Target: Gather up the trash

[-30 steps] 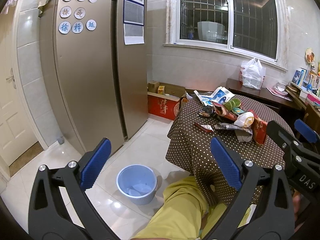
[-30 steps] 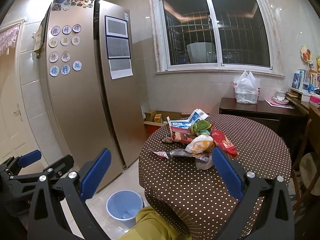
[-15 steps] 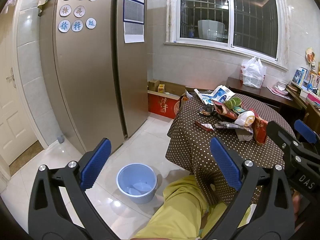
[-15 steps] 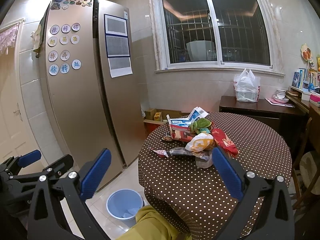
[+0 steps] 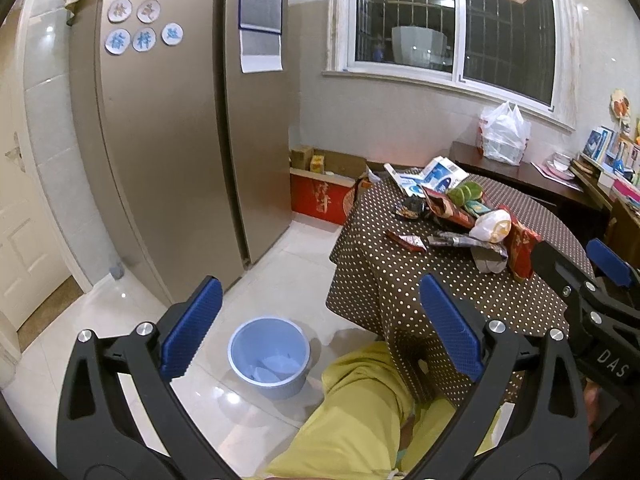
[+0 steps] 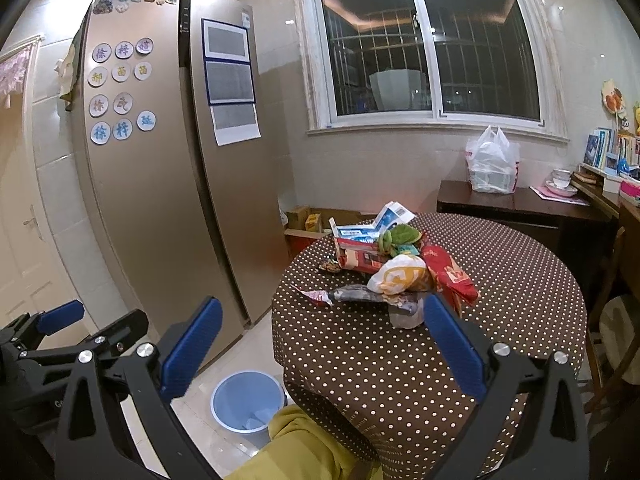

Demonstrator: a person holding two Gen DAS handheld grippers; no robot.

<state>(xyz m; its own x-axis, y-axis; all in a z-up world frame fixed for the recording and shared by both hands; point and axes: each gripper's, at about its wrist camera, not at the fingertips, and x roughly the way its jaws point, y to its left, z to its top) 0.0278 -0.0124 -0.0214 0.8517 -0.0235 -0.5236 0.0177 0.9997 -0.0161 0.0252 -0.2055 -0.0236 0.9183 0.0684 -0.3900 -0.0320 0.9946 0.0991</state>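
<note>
Brown polka-dot cloth covers the round table [image 6: 460, 352], and that table is the thing to go by for everything else. Trash pile [image 6: 396, 268] sits on the side of the table top nearest the fridge: a white and orange crumpled bag [image 6: 400, 276], a red snack packet [image 6: 450, 276] touching it on the window side, a flattened blue and white carton [image 6: 372, 226] at the back of the heap, something green [image 6: 400, 236] on top of that, and a torn red wrapper [image 6: 318, 296] lying a bit apart toward the table edge. Blue bin [image 5: 269, 356] stands on the floor tiles just beside the table, below the draped cloth, with some pale scraps in the bottom.

Left gripper [image 5: 316, 324] hangs above the floor next to the table with its jaws spread wide, nothing between the blue pads. Right gripper [image 6: 320, 344] is over the near edge of the table, jaws wide apart too, holding nothing. A yellow-green trouser leg [image 5: 360, 412] pokes out under the table cloth. Beige fridge [image 6: 160, 184] stands well apart from the table, across the floor, and a white plastic bag [image 6: 494, 168] sits on the dark sideboard behind the table
</note>
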